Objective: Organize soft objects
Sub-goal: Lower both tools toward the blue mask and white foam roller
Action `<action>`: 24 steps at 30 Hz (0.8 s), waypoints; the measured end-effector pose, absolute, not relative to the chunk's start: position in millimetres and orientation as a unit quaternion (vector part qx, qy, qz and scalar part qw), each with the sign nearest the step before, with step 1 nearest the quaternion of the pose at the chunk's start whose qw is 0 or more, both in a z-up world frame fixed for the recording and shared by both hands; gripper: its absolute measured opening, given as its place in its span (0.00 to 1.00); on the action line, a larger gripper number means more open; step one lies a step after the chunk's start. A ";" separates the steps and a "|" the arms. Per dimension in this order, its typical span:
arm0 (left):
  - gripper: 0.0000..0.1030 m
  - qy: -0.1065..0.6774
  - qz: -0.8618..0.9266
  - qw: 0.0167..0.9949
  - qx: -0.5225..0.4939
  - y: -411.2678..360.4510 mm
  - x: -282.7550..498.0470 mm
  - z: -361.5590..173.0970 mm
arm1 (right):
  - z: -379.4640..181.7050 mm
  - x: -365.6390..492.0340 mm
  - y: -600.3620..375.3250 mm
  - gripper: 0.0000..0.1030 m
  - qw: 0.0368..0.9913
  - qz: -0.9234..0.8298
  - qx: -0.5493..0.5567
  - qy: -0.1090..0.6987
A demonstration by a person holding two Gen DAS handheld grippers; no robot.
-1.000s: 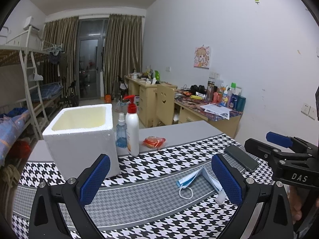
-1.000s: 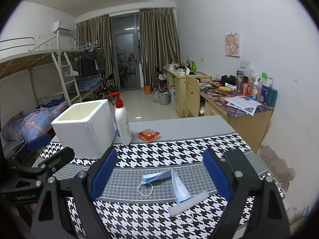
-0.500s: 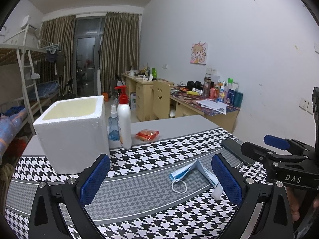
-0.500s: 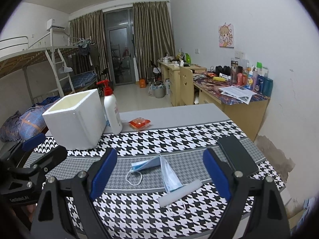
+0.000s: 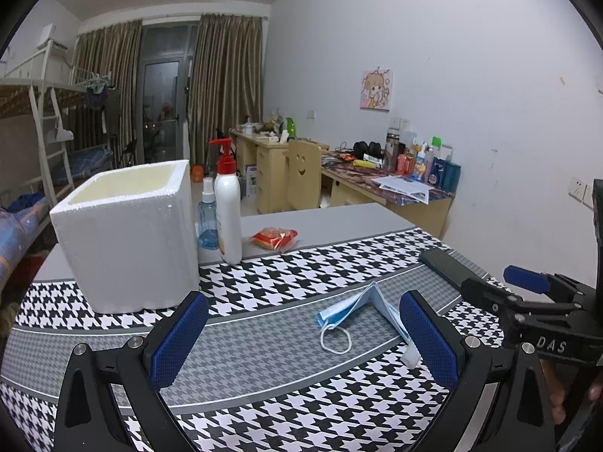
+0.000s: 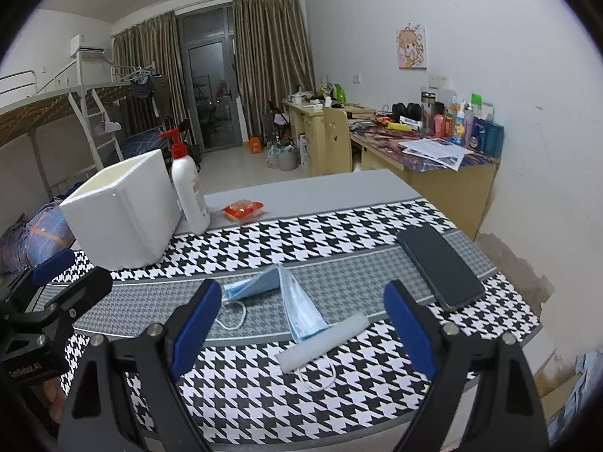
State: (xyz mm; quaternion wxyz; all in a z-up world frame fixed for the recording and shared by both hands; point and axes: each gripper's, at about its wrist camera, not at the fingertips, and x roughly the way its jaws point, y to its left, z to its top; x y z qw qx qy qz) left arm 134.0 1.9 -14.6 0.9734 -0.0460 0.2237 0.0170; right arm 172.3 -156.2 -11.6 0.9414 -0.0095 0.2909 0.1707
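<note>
**A shared dormitory room**

A metal bunk bed [image 6: 56, 113] with a ladder stands along the left wall, clothes hanging from its rail. Wooden study desks [image 6: 433, 165] line the right wall, crowded with bottles, papers and headphones, with a wooden chair [image 5: 301, 173] tucked in. Brown curtains [image 6: 271, 64] frame a glass balcony door [image 6: 211, 94]. An air conditioner [image 6: 86, 46] sits high up, and a cartoon poster [image 6: 411, 47] is stuck on the white wall.
</note>
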 end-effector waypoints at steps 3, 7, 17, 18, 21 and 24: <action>0.99 0.224 0.022 0.973 -0.041 -0.4 136.1 -18.6 | -19.6 171.9 -157.0 0.88 0.939 0.174 -0.009 0.296; 0.99 0.229 0.015 0.973 -0.039 -3.2 139.2 -23.5 | -33.8 172.1 -156.3 0.88 0.939 0.164 -0.015 0.303; 0.99 0.255 0.004 0.966 -0.042 -6.5 149.5 -41.0 | -59.3 180.8 -158.4 0.88 0.930 0.153 -0.006 0.335; 0.99 0.258 0.004 0.965 -0.042 -6.7 150.7 -42.9 | -61.4 181.5 -157.3 0.88 0.929 0.153 -0.008 0.338; 0.99 0.264 0.002 0.964 -0.043 -6.9 154.6 -47.4 | -67.3 184.8 -154.4 0.88 0.926 0.153 -0.012 0.344; 0.99 0.270 0.008 0.962 -0.047 -3.9 158.5 -51.2 | -76.8 191.6 -151.9 0.88 0.922 0.151 -0.013 0.356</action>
